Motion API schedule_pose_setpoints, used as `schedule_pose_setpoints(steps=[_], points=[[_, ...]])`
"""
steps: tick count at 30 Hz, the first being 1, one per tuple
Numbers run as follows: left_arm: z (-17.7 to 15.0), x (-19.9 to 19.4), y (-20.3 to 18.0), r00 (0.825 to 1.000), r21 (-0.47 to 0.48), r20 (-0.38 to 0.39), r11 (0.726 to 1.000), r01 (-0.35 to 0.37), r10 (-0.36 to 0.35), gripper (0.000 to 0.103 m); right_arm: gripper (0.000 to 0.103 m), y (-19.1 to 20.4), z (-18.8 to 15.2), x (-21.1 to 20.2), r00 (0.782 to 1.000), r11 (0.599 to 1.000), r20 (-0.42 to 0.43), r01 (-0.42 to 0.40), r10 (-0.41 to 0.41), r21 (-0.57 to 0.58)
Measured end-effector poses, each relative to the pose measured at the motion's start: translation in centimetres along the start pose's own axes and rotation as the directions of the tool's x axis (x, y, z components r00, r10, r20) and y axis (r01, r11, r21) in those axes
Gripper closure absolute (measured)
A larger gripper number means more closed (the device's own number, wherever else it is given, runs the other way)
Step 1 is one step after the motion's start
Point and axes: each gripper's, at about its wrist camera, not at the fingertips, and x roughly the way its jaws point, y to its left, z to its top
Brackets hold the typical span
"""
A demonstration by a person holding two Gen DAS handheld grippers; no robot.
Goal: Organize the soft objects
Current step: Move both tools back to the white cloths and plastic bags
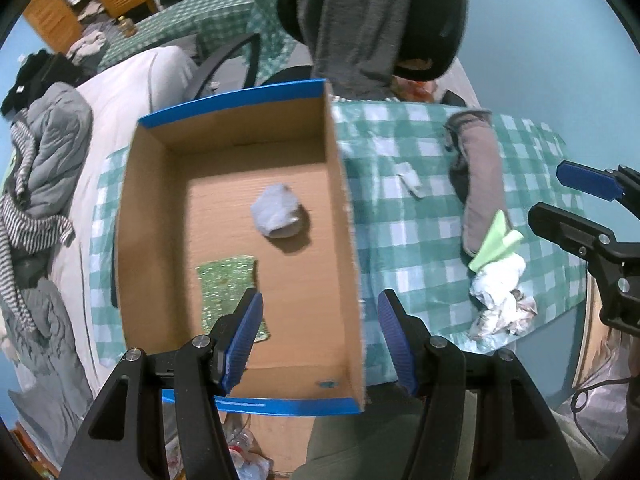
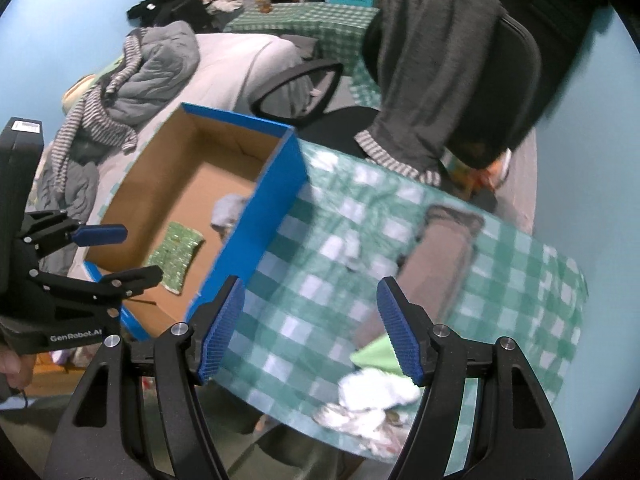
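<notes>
Below the left tool (image 1: 320, 332), spread and empty, a cardboard box (image 1: 340, 184) holds a grey rolled sock (image 1: 278, 216) and green sponge cloth (image 1: 224, 280). Right tool (image 2: 310, 328), also spread, hovers over the checkered surface (image 2: 320, 280) near a white crumpled cloth (image 2: 372, 392).

Left wrist view: from above, facing almost straight down past the left gripper (image 1: 320, 336) into the open cardboard box (image 1: 240, 140), close over its near edge, with the checked counter (image 1: 400, 200) to the right. Right wrist view: lower and slanted, facing down and forward past the right gripper (image 2: 310, 330) across the counter (image 2: 320, 280), box (image 2: 276, 200) to the left. Shared by both: the box with the green sponge (image 1: 230, 284) (image 2: 176, 254) inside, the counter, the grey cloth (image 1: 480, 184) (image 2: 440, 256), the white crumpled bundle (image 1: 500, 300) (image 2: 372, 396), the office chair (image 1: 360, 20) (image 2: 460, 80) behind. Each gripper visible at the edge of the other's view.
</notes>
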Motion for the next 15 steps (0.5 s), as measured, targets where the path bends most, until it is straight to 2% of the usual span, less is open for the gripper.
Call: schedule_pose_setpoints(steps=[15], points=[[-0.4,2.3,-7.4,0.997,0.161,-0.063,0.986,0.049,-0.039,0.04,0.033,-5.9,-5.8,-1.7,0.998,0.988,-0.031,0.049,-0.045,0.146]])
